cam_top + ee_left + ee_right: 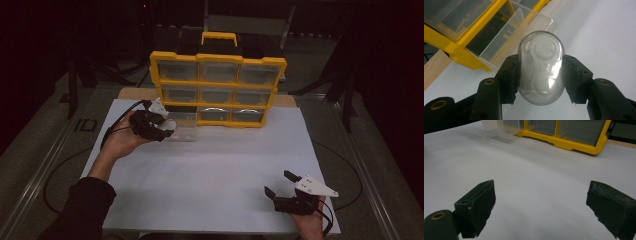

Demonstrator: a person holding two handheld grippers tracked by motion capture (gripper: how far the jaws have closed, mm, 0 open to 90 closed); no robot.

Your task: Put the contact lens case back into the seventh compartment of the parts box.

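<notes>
While left gripper point(540, 75) clamps one clear case point(541, 67), nine-drawer organizer point(218, 89) stands.

open white mat point(210, 175), organizer point(217, 87) blocking rear

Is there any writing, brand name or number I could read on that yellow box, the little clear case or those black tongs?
None that can be read.
Yellow drawer organizer: no label or number shows on its frame or its clear drawers.
Clear oval case held in the left gripper: only moulded round shapes inside, no lettering.
Right gripper: plain black jaws, no marking.
White table sheet: blank.
</notes>
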